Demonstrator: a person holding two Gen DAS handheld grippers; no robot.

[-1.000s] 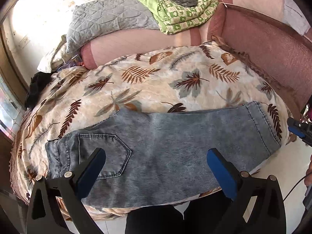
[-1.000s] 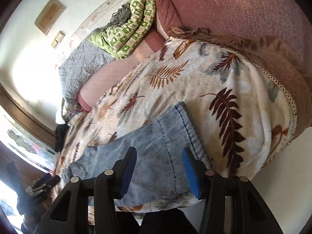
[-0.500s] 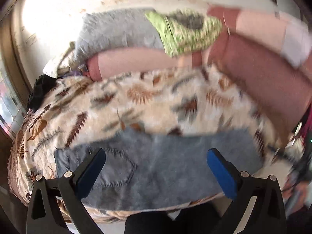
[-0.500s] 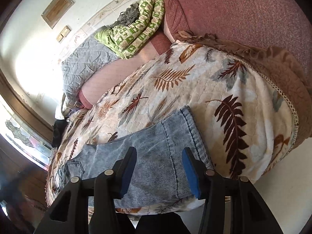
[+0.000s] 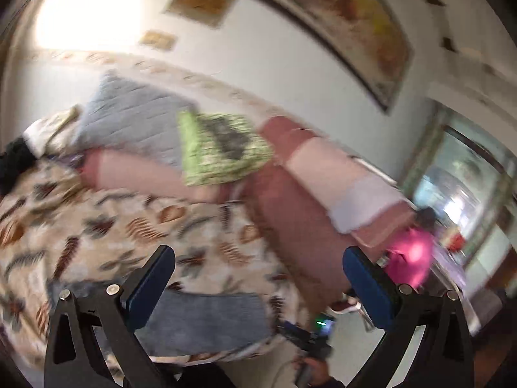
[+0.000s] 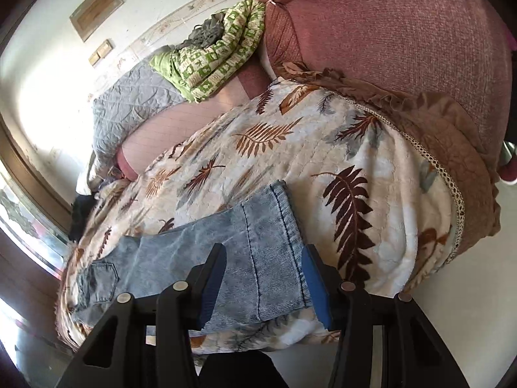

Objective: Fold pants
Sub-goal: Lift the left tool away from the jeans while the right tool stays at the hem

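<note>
Right wrist view, bottom of frame: right gripper (image 6: pixel 263 286), black frame with blue pads, jaws standing partly apart and gripping nothing, hovering over the hem end of the pale blue stonewashed denim pants (image 6: pixel 206 268). Pads not pressing on the cloth.

Pants lying flat and folded lengthwise across the lower middle, hem toward the right, back pocket toward the lower left. They are resting on a cream quilted cover printed with brown and grey leaves (image 6: pixel 290 161), which is draped over a bed or sofa seat; brown frilled edge (image 6: pixel 452 135) running down the right.

Beyond, upper right: dusty-pink woven cushion (image 6: pixel 404 32). Upper middle: green-and-white patterned rolled blanket (image 6: pixel 219 61), grey quilted pad (image 6: pixel 129 106) to its left.

Left wrist view, heavily blurred: left gripper (image 5: pixel 258 287), jaws spread wide and empty, sitting at the bottom of frame. Pants (image 5: pixel 206 320) showing in the lower middle, between and below the pads, not touched. Far side, upper right: framed painting (image 5: pixel 342 26) hanging on the white wall. Right edge: person in a pink top (image 5: pixel 410 255), indistinct.
</note>
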